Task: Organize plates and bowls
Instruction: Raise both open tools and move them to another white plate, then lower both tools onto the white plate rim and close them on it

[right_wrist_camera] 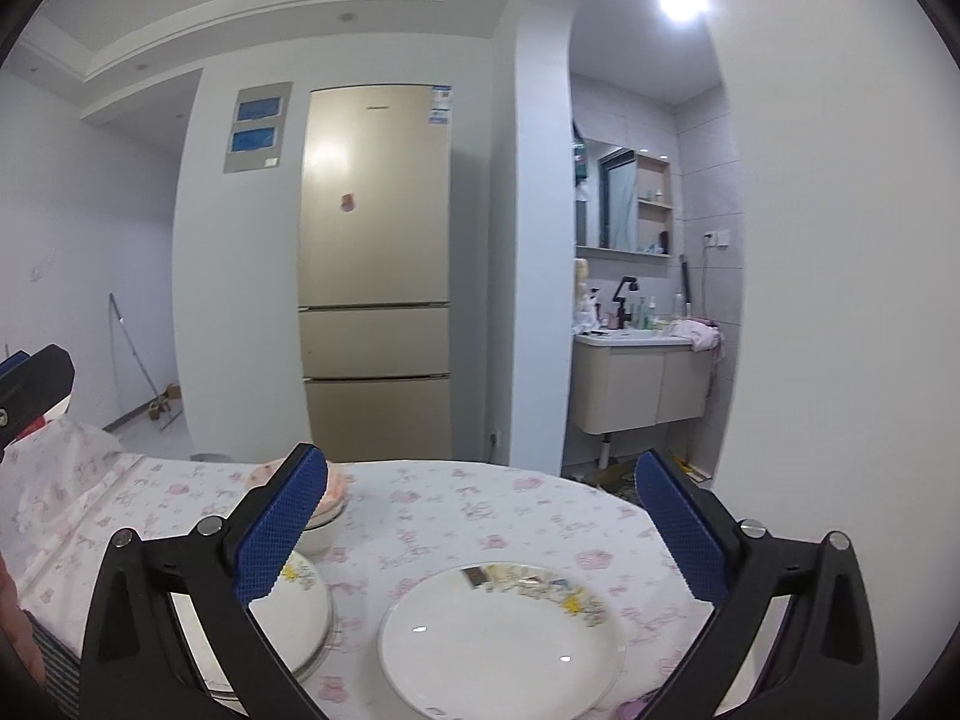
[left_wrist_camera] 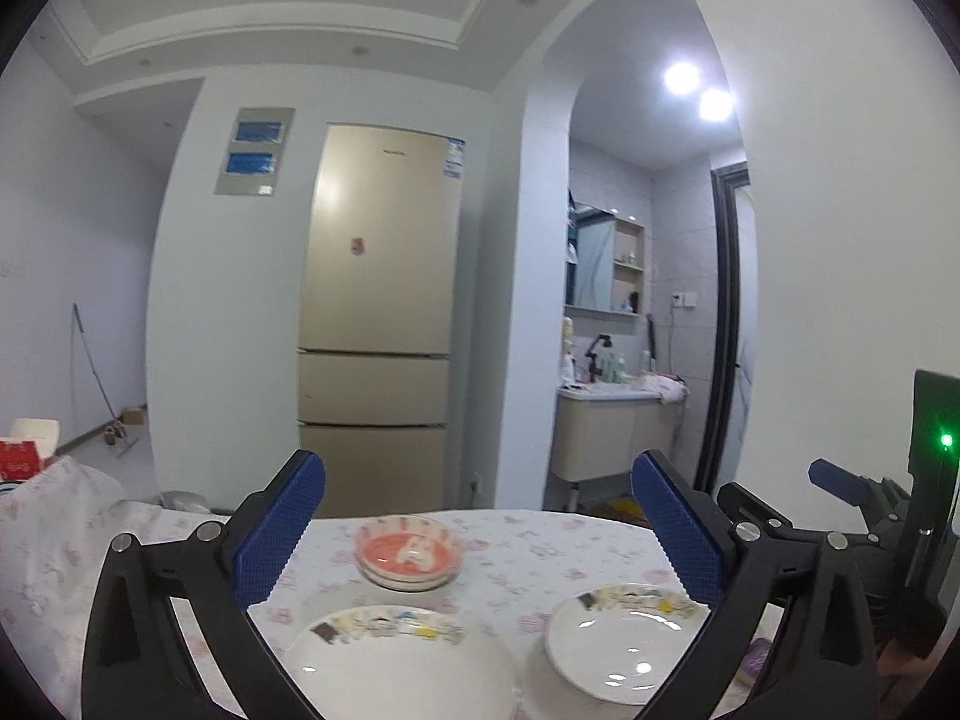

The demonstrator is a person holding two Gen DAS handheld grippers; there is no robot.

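Two white plates with a cartoon strip on the rim lie on the flowered tablecloth. One plate is below my left gripper, the other plate to its right. Behind them stands a small stack of bowls, the top one orange inside. The left gripper hangs open above the table, holding nothing. My right gripper is also open and empty, above the right-hand plate. Its left finger hides part of the other plate and the bowls.
The round table's far edge faces a gold fridge and a washroom with a sink cabinet. A red and white box sits at the left. A hand shows at the lower left.
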